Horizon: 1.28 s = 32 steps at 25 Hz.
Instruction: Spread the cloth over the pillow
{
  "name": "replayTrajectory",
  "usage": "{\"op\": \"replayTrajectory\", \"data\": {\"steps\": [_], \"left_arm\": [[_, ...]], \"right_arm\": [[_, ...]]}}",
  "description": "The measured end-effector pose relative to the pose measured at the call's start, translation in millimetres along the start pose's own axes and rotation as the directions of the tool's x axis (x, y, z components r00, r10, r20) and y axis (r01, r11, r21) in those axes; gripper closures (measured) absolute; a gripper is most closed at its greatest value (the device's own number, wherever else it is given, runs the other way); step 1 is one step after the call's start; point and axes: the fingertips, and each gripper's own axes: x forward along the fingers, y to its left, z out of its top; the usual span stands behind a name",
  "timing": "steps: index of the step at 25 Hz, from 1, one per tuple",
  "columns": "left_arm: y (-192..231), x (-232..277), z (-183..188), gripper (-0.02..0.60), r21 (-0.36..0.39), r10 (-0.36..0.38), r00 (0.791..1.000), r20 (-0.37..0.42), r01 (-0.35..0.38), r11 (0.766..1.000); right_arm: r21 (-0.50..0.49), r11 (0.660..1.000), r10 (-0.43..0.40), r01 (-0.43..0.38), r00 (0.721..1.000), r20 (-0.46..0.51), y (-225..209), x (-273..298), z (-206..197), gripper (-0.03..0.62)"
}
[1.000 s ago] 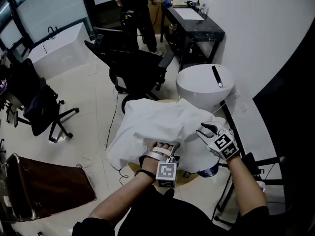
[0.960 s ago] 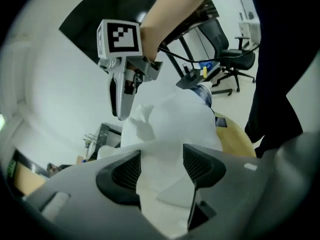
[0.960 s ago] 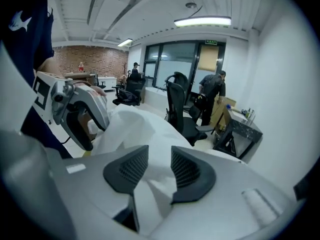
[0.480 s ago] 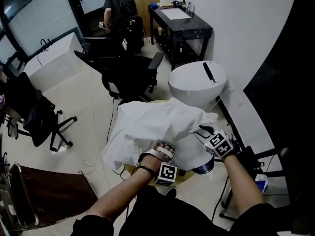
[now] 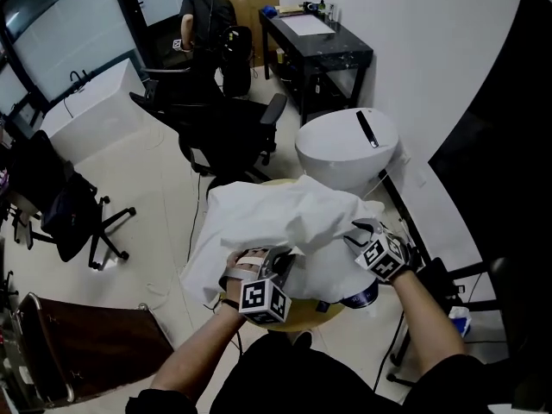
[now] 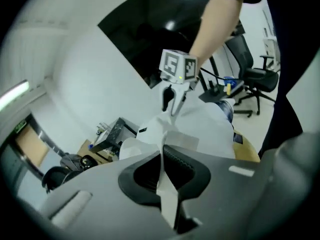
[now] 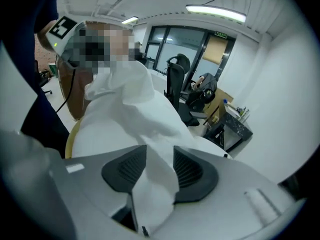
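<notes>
The cloth (image 5: 276, 218) lies heaped across the table (image 5: 304, 319), spilling over its left edge. Near the front edge, the left gripper (image 5: 279, 262) is clamped tight on a fold. At the right edge, the right gripper (image 5: 359, 229) is opening, with cloth loose between its jaws.

Cloth (image 5: 276, 218): plain white, no print. Table (image 5: 306, 317): yellow-tan top. Left gripper (image 6: 162, 171): grey shell, black ribbed pads, cube with black-and-white square markers. Office chair (image 5: 233, 132): black. Floor (image 5: 147, 188): cream. Round unit (image 5: 341, 158): white, black strip.
</notes>
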Motion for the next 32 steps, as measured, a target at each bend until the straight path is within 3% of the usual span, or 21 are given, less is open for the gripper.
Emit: {"op": "replayTrajectory", "data": {"steps": [4,11,14,20,24,26,29,32], "left_arm": [[49.3,-25.1,-20.6,0.581,-0.168,0.066,0.996,0.057,-0.056,0.984],[98.1,-48.8,-54.5,0.581,-0.373,0.133,0.988,0.079,-0.095,0.923],[103.8,-52.1,-59.8,0.581,-0.411,0.148,0.986,0.075,-0.104,0.906],[115.3,-61.2,-60.3,0.581,-0.492,0.207,0.977,0.047,-0.158,0.856],[108.8,-63.1,-57.6,0.581,-0.512,0.217,0.976,0.009,-0.182,0.84],[105.1,-63.9,-54.0,0.581,-0.516,0.222,0.975,-0.002,-0.191,0.835],[98.9,-67.8,-48.3,0.581,-0.534,0.23,0.973,-0.004,-0.196,0.823],[89.8,-74.9,-36.7,0.581,-0.577,0.238,0.971,0.017,-0.184,0.795]], "right_arm": [[-0.004,1.0,-0.029,0.029,0.998,-0.047,-12.4,12.0,-3.2,0.408],[-0.135,0.991,-0.01,-0.011,0.988,-0.151,-14.0,22.7,-21.6,0.402],[-0.212,0.977,-0.026,-0.015,0.981,-0.191,-15.2,21.1,-37.7,0.402],[-0.235,0.971,-0.021,-0.029,0.978,-0.205,-32.4,31.7,-47.4,0.419],[-0.29,0.954,0.017,-0.079,0.977,-0.212,-28.4,40.2,-53.4,0.512],[-0.293,0.954,0.002,-0.061,0.981,-0.196,-31.3,40.7,-53.6,0.591],[-0.268,0.963,-0.032,-0.013,0.986,-0.161,-42.0,34.8,-49.5,0.591],[-0.258,0.966,-0.064,0.032,0.991,-0.118,-56.7,22.4,-41.1,0.591]]}}
